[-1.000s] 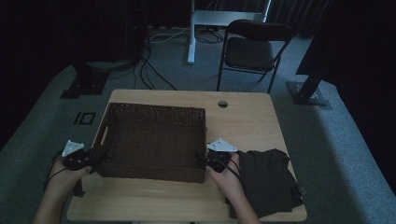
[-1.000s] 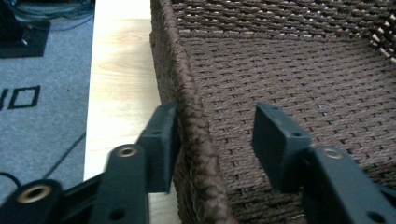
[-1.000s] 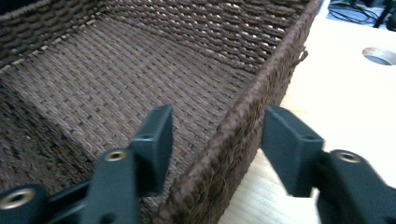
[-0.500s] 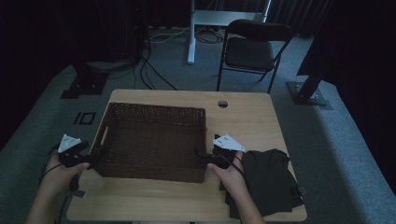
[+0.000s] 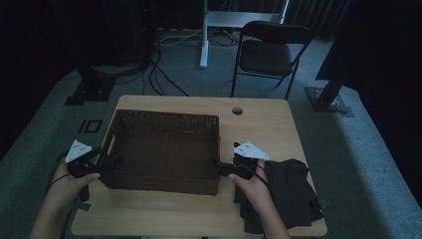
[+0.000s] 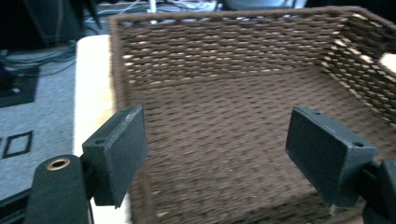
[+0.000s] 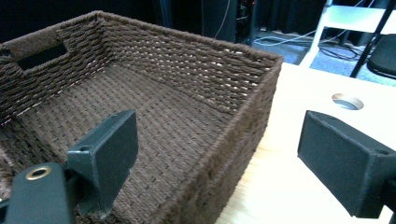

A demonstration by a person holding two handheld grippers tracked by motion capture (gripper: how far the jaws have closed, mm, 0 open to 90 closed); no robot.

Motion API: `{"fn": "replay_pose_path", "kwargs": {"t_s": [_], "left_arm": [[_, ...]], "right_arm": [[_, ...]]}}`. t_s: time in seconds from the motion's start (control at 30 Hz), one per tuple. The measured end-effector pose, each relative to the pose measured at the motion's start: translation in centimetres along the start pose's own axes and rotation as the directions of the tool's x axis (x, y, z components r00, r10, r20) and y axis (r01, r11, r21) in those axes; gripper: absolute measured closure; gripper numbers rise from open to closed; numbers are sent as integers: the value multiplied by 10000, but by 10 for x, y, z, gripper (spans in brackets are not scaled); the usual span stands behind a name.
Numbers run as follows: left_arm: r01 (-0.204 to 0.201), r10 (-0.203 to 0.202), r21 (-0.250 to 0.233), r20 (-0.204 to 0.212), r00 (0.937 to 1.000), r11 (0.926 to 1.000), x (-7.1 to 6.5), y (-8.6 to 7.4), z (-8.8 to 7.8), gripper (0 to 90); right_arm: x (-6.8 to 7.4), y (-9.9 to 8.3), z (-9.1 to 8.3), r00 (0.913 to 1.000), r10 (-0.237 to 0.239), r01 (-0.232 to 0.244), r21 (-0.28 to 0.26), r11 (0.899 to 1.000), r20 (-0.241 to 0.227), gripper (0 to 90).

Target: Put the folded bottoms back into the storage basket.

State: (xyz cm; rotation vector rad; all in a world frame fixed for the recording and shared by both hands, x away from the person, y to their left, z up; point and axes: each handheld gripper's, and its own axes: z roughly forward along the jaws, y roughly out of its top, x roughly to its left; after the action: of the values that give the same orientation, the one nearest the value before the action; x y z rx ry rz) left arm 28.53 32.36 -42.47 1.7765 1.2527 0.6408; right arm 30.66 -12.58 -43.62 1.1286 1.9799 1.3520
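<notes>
- Grey carpet (image 5: 45, 134) spreads round a pale wooden worktop (image 5: 259, 129), with black cables (image 5: 159, 74) trailing on the floor at the far left and a dark folding chair (image 5: 268, 55) standing beyond the far edge
- Left claw (image 5: 110, 162) sits at the left end of the brown woven basket (image 5: 166, 149), held in the person's left hand (image 5: 74, 179), with a grey three-cornered plate (image 5: 77, 151) on top; its jaws have just been opening and now stand wide apart
- From the left gripper view the left jaw is outside the basket's left wall and the right jaw is over the inside, so the rim (image 6: 122, 84) runs up between them, with neither pad pressing on it
- Basket rests on the left and middle of the worktop, its long sides running left to right, a handle slot (image 7: 39, 55) cut into its left end wall; its woven floor shows bare
- Right claw (image 5: 220, 168) is at the basket's right end, near the front corner, held in the person's right hand (image 5: 254, 186); its jaws have just been opening and are spread, one over the basket's inside and one over bare worktop, the right wall between them untouched
- Round cable hole (image 5: 237, 110) lies in the worktop toward the far right
- Dark folded cloth (image 5: 293, 194) lies on the near right corner, just beside the right hand
</notes>
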Motion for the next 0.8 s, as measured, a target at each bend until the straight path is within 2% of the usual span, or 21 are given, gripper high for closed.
{"fn": "replay_pose_path", "kwargs": {"t_s": [0.1, 0.17, 0.43, 0.53, 0.6, 0.8], "left_arm": [[-73, 73, -3, 172, 9998, 10000, -7, 4, 2, 210], [-102, 104, -70, 353, 9993, 9999, -12, 6, 3, 210], [-282, 306, -258, 977, 9947, 9993, -33, 16, 10, 210], [-309, 344, -304, 1232, 9918, 9991, -41, 20, 13, 210], [-485, 522, -307, 1346, 9895, 9984, -47, 22, 15, 210], [-731, 795, -408, 1873, 9791, 9965, -66, 27, 20, 210]], "right_arm": [[-5, 0, -4, 9999, 35, -33, -124, 9999, 139, 119], [-8, 0, -7, 9996, -273, 273, -40, 9996, 87, 119], [-18, -1, -15, 9993, -126, 130, -111, 9999, 358, 119], [-22, -2, -18, 9988, -99, 102, -53, 9999, 475, 119], [-24, -3, -20, 9986, -112, 116, -87, 9999, 513, 119], [-33, -7, -28, 9967, -207, 210, -26, 9998, 779, 119]]}}
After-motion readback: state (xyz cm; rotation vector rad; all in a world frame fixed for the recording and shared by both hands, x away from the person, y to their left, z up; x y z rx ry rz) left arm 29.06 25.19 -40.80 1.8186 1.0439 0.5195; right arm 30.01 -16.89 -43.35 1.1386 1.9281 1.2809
